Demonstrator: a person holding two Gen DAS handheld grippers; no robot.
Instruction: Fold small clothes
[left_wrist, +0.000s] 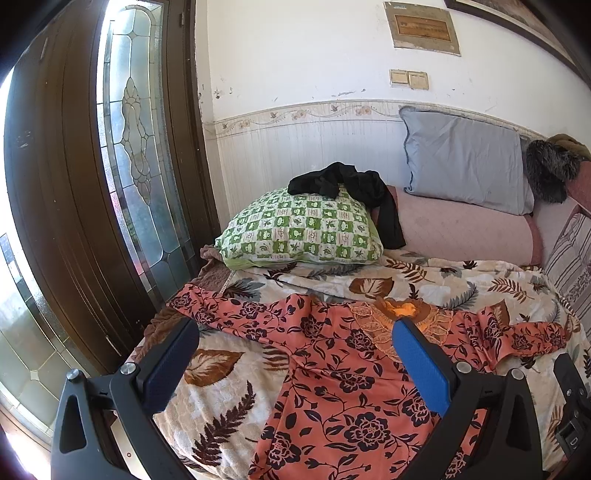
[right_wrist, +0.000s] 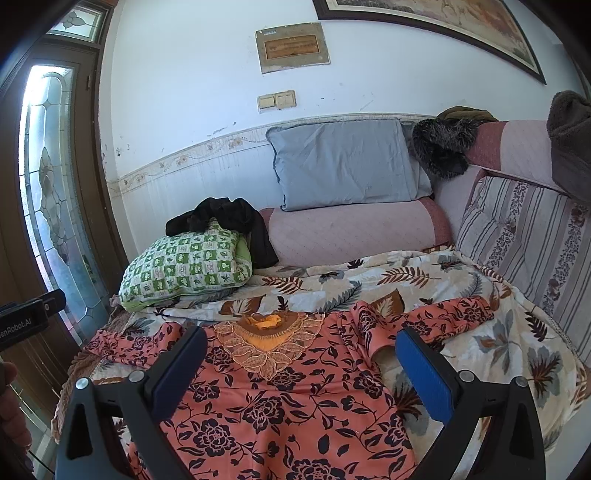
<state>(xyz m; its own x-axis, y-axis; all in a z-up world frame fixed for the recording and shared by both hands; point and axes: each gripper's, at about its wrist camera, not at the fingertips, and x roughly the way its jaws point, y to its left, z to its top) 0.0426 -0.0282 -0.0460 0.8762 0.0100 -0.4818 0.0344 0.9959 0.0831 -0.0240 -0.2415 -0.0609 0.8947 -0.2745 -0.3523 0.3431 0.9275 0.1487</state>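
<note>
A salmon-pink garment with dark flowers (left_wrist: 332, 369) lies spread flat on the leaf-print blanket (left_wrist: 229, 402), its lace neckline (left_wrist: 402, 314) towards the wall and both sleeves stretched out sideways. It also shows in the right wrist view (right_wrist: 288, 406). My left gripper (left_wrist: 295, 339) is open and empty, held above the garment's left half. My right gripper (right_wrist: 303, 343) is open and empty above the chest and neckline (right_wrist: 269, 332). The right gripper's body shows at the left view's right edge (left_wrist: 570, 398).
A green checked pillow (left_wrist: 299, 229) with a black garment (left_wrist: 351, 188) on it lies behind the blanket. A grey pillow (left_wrist: 465, 166) and pink bolster (left_wrist: 461, 225) line the wall. A wooden glass door (left_wrist: 122, 166) stands left; a striped cushion (right_wrist: 524, 236) right.
</note>
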